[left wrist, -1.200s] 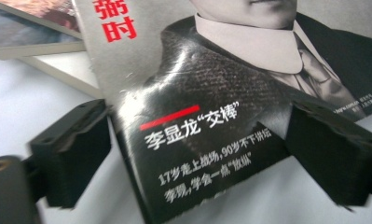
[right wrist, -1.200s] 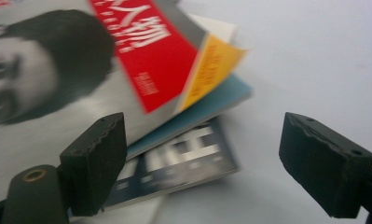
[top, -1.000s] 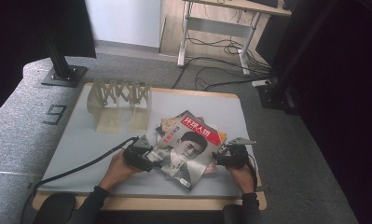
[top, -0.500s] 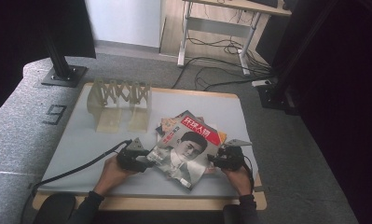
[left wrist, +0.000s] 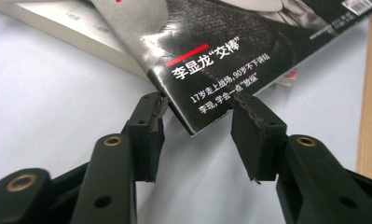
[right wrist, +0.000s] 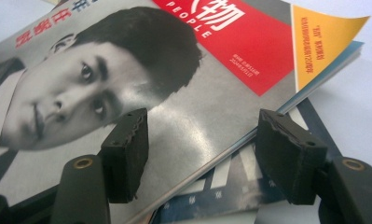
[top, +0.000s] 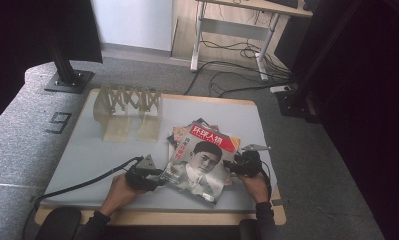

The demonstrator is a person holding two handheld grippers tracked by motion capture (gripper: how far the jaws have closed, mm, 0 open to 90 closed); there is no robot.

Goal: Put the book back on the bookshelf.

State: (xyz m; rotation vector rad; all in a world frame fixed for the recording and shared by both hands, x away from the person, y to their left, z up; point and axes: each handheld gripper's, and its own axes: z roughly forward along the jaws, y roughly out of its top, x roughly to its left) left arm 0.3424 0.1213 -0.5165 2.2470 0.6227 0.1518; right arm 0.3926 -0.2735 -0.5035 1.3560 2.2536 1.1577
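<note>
Counter (top: 87, 150): we see a pale grey top with a light wooden rim, standing on grey carpet.
Room: beyond the counter there is a white-legged desk (top: 227, 35) with loose cables under it, and a black post on a square foot (top: 67, 80) at the far left corner.
Rack (top: 128, 111): a pale folding rack stands upright at the far left of the counter, well apart from the hands.
Magazine (top: 199, 162): the top magazine, with a black-and-white portrait and a red title band, lies tilted on a small stack (top: 179, 134) near the front edge, between our two grippers.
Left gripper (top: 159, 178): in the left gripper view its fingers (left wrist: 148, 135) straddle the magazine's near corner (left wrist: 197, 116); they have just been closing, the corner between them, and we cannot tell whether the pads press on it.
Right gripper (top: 229, 166): in the right gripper view its fingers (right wrist: 127, 149) stand apart over the magazine's opposite edge, one above the cover (right wrist: 211, 112), one beyond the edge; they have just been closing and do not yet pinch it.
Change: compared with a second ago, the left hand has slid in toward the magazine's corner; the magazine lies much as it did.
</note>
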